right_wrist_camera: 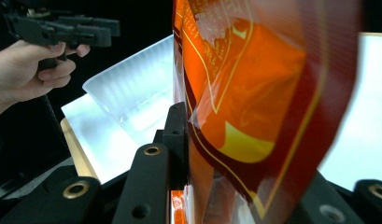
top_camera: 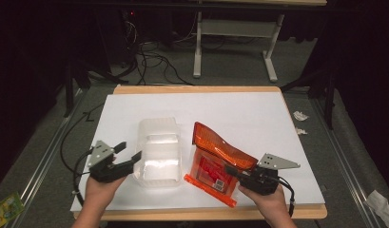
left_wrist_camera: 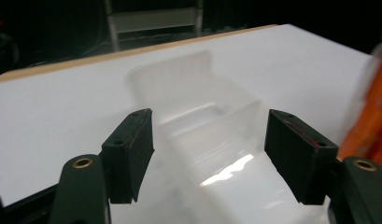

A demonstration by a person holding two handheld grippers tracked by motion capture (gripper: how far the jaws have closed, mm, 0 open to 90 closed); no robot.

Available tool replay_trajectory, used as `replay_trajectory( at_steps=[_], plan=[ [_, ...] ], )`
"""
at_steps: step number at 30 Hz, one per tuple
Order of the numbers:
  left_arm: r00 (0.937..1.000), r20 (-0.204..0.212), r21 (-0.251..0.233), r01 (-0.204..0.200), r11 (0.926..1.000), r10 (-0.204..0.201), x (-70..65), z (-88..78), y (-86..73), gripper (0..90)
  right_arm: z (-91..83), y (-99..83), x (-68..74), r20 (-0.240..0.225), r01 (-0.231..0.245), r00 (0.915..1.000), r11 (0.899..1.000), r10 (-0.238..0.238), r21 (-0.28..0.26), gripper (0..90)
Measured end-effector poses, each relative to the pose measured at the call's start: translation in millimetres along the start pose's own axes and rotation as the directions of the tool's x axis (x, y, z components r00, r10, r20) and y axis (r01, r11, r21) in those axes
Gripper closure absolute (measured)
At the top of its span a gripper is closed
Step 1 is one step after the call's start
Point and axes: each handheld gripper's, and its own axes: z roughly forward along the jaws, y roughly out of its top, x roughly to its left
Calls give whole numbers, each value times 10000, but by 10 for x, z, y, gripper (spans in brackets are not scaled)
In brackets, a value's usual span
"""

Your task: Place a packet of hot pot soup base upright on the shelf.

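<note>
Gripping orange bag [top_camera: 219, 161]: right hand-held gripper [top_camera: 236, 173]; left hand-held gripper [top_camera: 127, 153] open, empty.

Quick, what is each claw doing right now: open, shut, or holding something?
Left claw: open, holding nothing, the clear plastic tub just ahead of it.
Right claw: shut on the orange plastic snack bag.

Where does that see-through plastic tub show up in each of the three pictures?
High view: the clear plastic tub lies left of centre on the white table, beside the orange bag.
Left gripper view: centre, ahead of the open left hand-held gripper.
Right gripper view: left of centre, behind the bag.
Shared landmark: the orange bag, at the left gripper view's right edge.
</note>
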Motion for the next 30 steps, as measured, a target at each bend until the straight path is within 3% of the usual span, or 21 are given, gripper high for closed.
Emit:
replay_trajectory(
  at_steps=[1, 3, 4, 6, 8, 9, 10, 14, 30],
  plan=[
    [9993, -258, 40, 255, 9997, -254, 142, -63, -120, 326, 1, 2, 2, -18, 37, 10000, 10000, -37, 3, 717],
    [9989, -352, 85, 308, 9995, -305, 208, -90, -183, 316, 1, 6, 9, -30, 53, 10000, 10000, -53, 24, 718],
    [9984, -569, 333, 81, 9994, -61, 295, -126, -279, 316, 2, 9, 14, -32, 39, 10000, 10000, -39, 23, 718],
    [9975, -702, 479, 8, 9989, 25, 331, -135, -303, 309, 5, 19, 23, -36, 122, 9999, 9999, -122, 47, 719],
    [9958, -794, 387, 480, 9981, -448, 451, -133, -375, 304, 5, 24, 42, -36, 191, 9998, 9998, -191, 76, 719],
    [9958, -794, 387, 480, 9981, -448, 451, -133, -375, 299, 4, 24, 53, -16, 244, 9997, 9997, -244, 82, 720],
    [9950, -773, 623, 674, 9958, -625, 484, -92, -419, 293, 4, 24, 61, 9, 299, 9996, 9995, -299, 83, 719],
    [9956, -896, 980, 362, 9945, -275, 458, -30, -454, 286, 3, 30, 88, 32, 339, 9994, 9993, -339, 137, 719],
    [9970, -725, 970, 324, 9948, -254, 472, -8, -476, 282, 1, 20, 72, -17, 278, 9996, 9996, -278, 112, 718]
  ],
)
